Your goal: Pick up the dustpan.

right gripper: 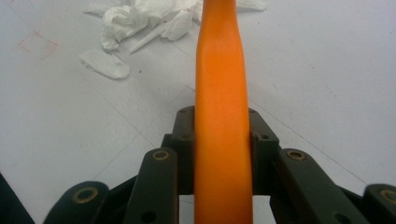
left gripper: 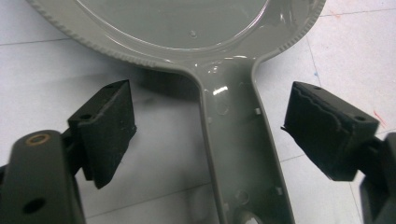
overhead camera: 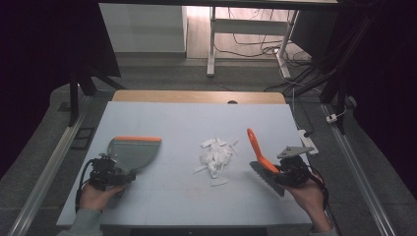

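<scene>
On table: left gripper (overhead camera: 119, 173) open astride dustpan (overhead camera: 134, 151) handle; right gripper (right gripper: 223, 140) clamps brush (right gripper: 220, 93) handle, paper scraps (overhead camera: 215, 156) between.

Overhead camera faces forward; tongs cameras close, sharing the table (overhead camera: 187, 118).

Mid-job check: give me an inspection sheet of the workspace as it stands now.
Surface: pale blue-white table, wooden strip at far edge.
Job's things: grey plastic dustpan with orange lip lying flat; orange-handled brush with dark bristles; pile of white torn paper scraps between them.
Clutter: nothing seen.
Grippers: left gripper open, straddling the dustpan handle, pads apart from it; right gripper shut on the brush handle.
Cables: black cable trails from left gripper.
Surroundings: white desk frame, floor wires.
</scene>
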